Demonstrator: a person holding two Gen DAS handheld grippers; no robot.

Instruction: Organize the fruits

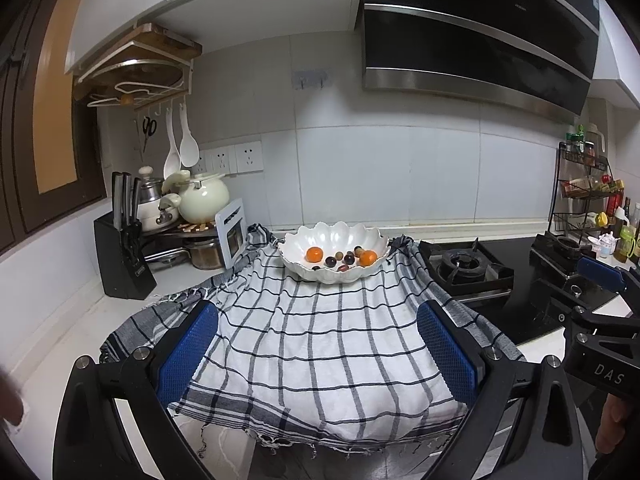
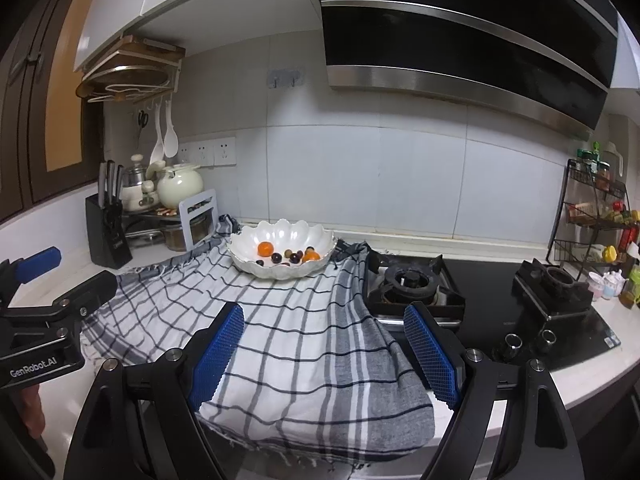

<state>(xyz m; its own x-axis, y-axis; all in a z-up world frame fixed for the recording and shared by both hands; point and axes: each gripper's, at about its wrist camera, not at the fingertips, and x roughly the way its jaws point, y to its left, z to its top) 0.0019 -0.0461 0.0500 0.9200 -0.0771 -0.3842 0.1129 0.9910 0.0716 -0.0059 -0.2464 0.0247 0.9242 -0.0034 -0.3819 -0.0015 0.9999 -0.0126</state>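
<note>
Kitchen counter, white and lit from above, ran under a dark range hood (image 2: 460, 40), with a checked cloth (image 1: 320, 340) spread over it. Both grippers hung above the near edge of that cloth with nothing between their blue pads: the left gripper (image 1: 318, 356) stood wide apart, and the right gripper (image 2: 324, 356) likewise.

Well ahead of both, at the far end of the cloth, sat a white scalloped bowl (image 1: 376, 240). Inside lay two orange fruits (image 1: 314, 255), some small dark round fruits (image 1: 331, 261) and one or two paler ones; their exact kinds were too small to tell.

All the fruit already seemed gathered in the bowl, so the task looked either close to its end or at its very start, with both hands clear of the bowl. Any next move would call for a long reach forward over the cloth, then narrowing the jaws onto one small round piece without rolling it.

Beside the right gripper's path stood the gas burner (image 2: 408, 284); off to the left gripper's side stood a knife block (image 1: 124, 256) and a cream kettle (image 1: 204, 200). Nothing stood directly between either gripper and the bowl, though the rumpled cloth folds could snag a low approach.
</note>
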